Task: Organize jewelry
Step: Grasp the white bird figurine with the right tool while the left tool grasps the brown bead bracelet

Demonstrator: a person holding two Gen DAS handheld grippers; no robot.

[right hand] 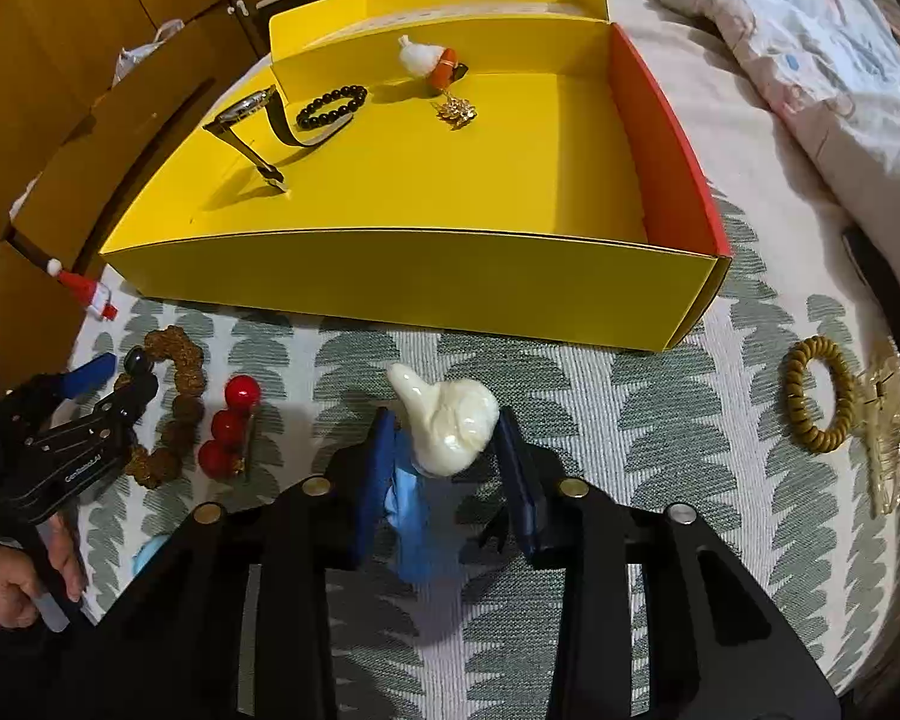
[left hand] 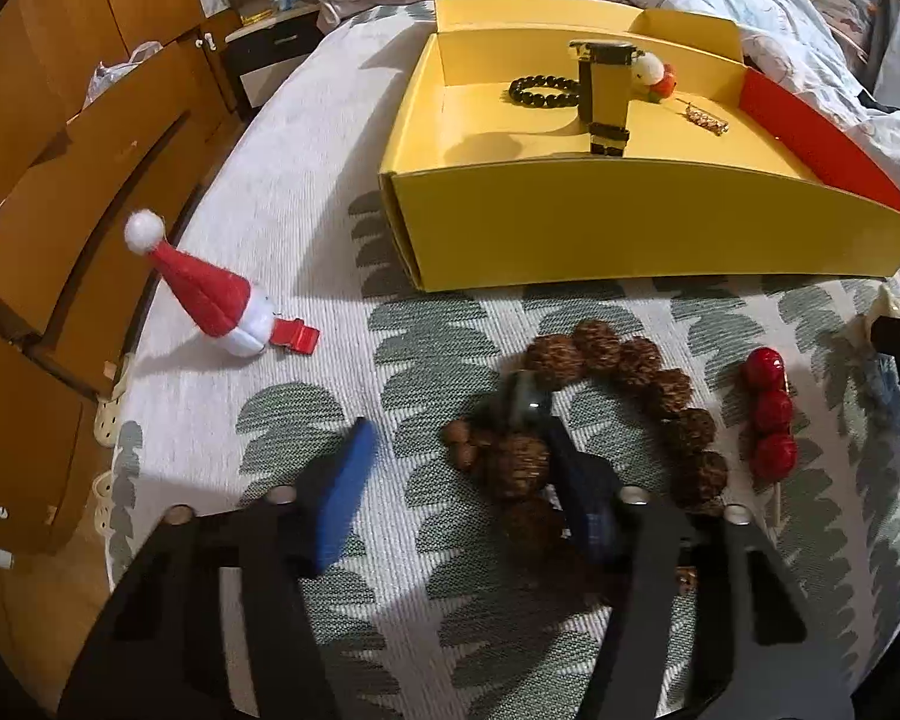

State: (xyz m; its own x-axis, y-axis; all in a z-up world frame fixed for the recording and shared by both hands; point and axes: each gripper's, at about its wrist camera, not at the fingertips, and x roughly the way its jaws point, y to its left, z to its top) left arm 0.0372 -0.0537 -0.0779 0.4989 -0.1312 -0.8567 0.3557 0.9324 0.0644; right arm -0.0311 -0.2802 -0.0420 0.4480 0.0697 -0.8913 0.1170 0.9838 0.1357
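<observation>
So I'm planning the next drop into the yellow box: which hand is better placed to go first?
Probably the right. The right gripper already has the white shell-like ornament between its fingers, with the yellow box straight ahead. The left gripper is open over the brown bead bracelet, not yet gripping.

I count one yellow box [right hand: 414, 276]. Inside the box: one watch [right hand: 252, 111], one black bead bracelet [right hand: 332, 107], one gold brooch [right hand: 457, 111] and one white-and-orange charm [right hand: 429, 60]. In front of the box: one brown seed bracelet [left hand: 630, 396], one skewer of three red balls [left hand: 769, 411], one white-and-blue hair clip [right hand: 444, 426], one Santa-hat clip [left hand: 216, 294], one coiled hair tie [right hand: 819, 393] and one clear claw clip [right hand: 885, 432]. That makes two bracelets in all, and two hand-held grippers: the left [right hand: 114, 378], the right [right hand: 447, 438].
</observation>
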